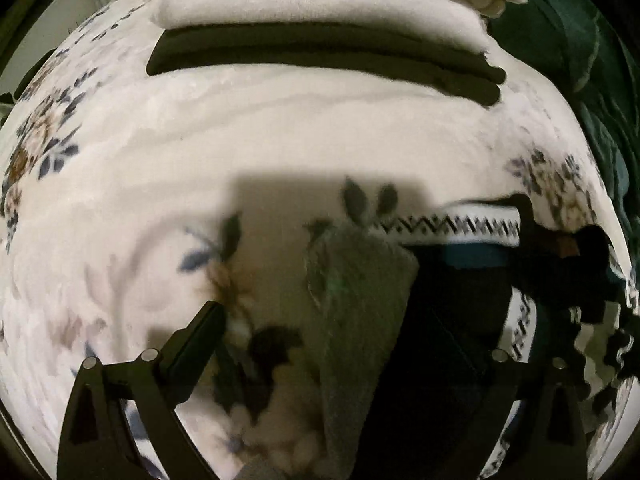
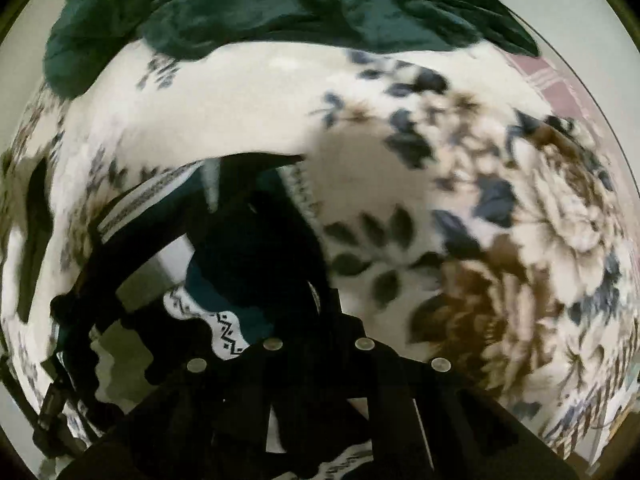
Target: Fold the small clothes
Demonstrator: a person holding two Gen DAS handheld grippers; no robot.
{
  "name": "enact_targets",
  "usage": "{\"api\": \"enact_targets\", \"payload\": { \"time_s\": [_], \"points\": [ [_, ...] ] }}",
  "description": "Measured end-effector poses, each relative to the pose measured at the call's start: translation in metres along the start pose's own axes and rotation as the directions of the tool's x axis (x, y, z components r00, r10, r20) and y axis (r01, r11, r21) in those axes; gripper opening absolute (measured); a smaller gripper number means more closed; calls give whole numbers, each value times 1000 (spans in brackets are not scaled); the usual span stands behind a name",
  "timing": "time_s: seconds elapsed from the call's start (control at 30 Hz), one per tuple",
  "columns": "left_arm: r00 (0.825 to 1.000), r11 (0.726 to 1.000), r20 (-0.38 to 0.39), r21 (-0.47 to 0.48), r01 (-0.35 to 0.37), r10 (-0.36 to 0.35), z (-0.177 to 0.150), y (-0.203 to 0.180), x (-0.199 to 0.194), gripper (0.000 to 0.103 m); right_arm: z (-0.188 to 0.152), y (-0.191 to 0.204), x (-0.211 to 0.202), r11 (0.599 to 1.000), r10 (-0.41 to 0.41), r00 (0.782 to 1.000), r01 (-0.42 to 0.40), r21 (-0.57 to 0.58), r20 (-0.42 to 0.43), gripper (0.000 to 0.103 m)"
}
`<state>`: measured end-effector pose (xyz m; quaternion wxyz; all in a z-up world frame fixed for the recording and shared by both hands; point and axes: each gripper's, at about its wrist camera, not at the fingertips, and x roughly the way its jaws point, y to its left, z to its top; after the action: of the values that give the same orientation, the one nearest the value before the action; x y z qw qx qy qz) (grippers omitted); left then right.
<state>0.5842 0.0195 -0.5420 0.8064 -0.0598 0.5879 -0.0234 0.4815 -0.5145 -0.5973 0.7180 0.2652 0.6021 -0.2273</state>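
Observation:
A dark garment [image 1: 460,320] with a white zigzag-patterned band [image 1: 452,226] lies on the floral blanket [image 1: 280,120] at the lower right of the left wrist view. A grey-green flap of cloth [image 1: 360,320] lies against its left edge. My left gripper [image 1: 324,308] hangs wide open over both, with nothing pinched; its right finger is lost against the dark fabric. In the right wrist view my right gripper [image 2: 318,296] points down, jaws together on the edge of the same dark garment [image 2: 248,248], whose wavy zigzag hem [image 2: 224,332] sits just left of it.
A folded stack with a cream piece [image 1: 320,4] over a black one [image 1: 320,56] sits at the far side. A crumpled dark green blanket [image 1: 580,60] [image 2: 280,12] lies beyond the floral blanket [image 2: 400,200]. Plaid fabric [image 2: 560,80] shows at the right.

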Motion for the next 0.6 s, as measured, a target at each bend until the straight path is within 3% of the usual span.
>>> {"api": "enact_targets", "payload": {
  "time_s": [0.1, 0.17, 0.2, 0.23, 0.37, 0.6],
  "points": [
    [1000, 1000, 7, -11, -9, 9, 3, 3, -16, 102, 8, 1, 9, 999, 31, 997, -33, -18, -76, 9],
    [999, 1000, 31, 5, -17, 17, -2, 2, -35, 102, 10, 4, 7, 997, 56, 993, -60, -44, -102, 31],
    [999, 1000, 42, 13, -24, 23, -5, 1, -43, 102, 8, 7, -2, 993, 100, 991, -105, -57, -90, 58],
    [997, 999, 65, 27, -40, 38, -13, -2, -58, 102, 4, 10, -13, 988, 129, 989, -134, -70, -71, 79],
    [994, 997, 106, 65, -47, 39, -51, -20, -103, 102, -21, 7, -43, 977, 164, 983, -173, -120, -87, 81],
    [1000, 993, -4, 116, 0, 0, -151, -109, -145, 102, -67, -39, -82, 950, 164, 965, -210, -229, -205, 84]
  ]
}}
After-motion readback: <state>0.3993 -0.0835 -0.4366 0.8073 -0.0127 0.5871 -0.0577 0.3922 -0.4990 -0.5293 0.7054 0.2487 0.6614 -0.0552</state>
